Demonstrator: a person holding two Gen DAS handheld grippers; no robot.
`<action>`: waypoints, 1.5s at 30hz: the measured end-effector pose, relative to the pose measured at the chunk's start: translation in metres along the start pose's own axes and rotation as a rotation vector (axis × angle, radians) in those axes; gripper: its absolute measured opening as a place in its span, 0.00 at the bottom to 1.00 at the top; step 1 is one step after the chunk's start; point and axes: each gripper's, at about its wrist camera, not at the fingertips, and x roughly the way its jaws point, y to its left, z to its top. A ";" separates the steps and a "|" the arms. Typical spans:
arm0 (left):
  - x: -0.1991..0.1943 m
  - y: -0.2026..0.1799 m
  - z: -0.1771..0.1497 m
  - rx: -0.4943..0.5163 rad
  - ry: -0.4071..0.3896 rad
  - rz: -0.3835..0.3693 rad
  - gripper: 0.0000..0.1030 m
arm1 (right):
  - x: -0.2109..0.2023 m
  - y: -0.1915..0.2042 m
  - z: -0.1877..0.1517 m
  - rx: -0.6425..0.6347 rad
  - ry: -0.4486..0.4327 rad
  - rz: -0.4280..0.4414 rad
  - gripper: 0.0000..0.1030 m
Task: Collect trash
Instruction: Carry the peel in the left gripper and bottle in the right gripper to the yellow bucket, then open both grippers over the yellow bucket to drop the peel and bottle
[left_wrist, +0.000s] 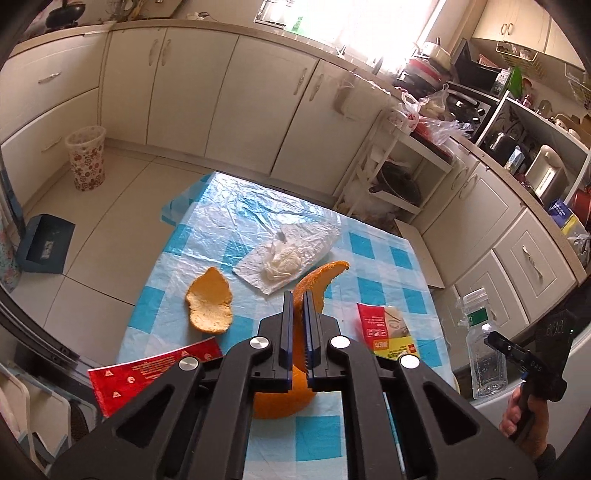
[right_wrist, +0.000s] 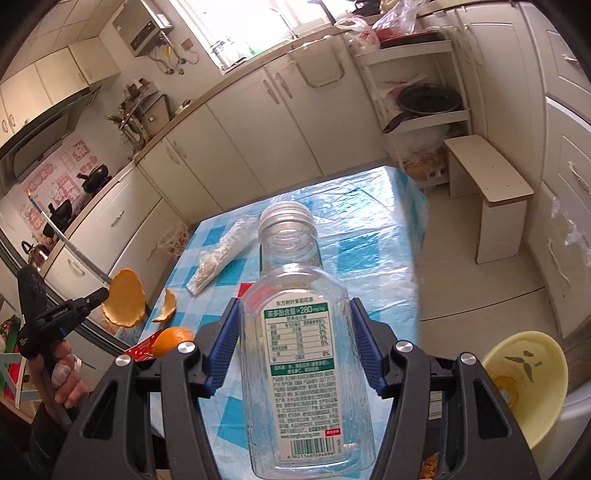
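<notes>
Left gripper (left_wrist: 298, 328) pinches a curled orange peel (left_wrist: 317, 284) above the checked table (left_wrist: 388, 258); right gripper (right_wrist: 295, 343) clamps the empty bottle (right_wrist: 299, 332), neck pointing forward. Loose peel (left_wrist: 210, 301) lies nearer the left.

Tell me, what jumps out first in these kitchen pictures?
The clear plastic bottle with a green-and-white label, clamped in the right tool above the blue-checked plastic tablecloth. Next, the curled orange peel pinched in the left tool, with another flat orange peel piece lying on the cloth.
</notes>
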 end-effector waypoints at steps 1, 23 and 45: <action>0.002 -0.004 0.000 0.000 0.004 -0.017 0.04 | -0.004 -0.007 0.001 0.009 -0.006 -0.015 0.56; 0.104 -0.290 -0.103 0.276 0.282 -0.324 0.05 | -0.050 -0.182 -0.049 0.281 0.118 -0.422 0.56; 0.236 -0.410 -0.226 0.305 0.602 -0.129 0.24 | -0.113 -0.185 0.012 0.423 -0.224 -0.261 0.74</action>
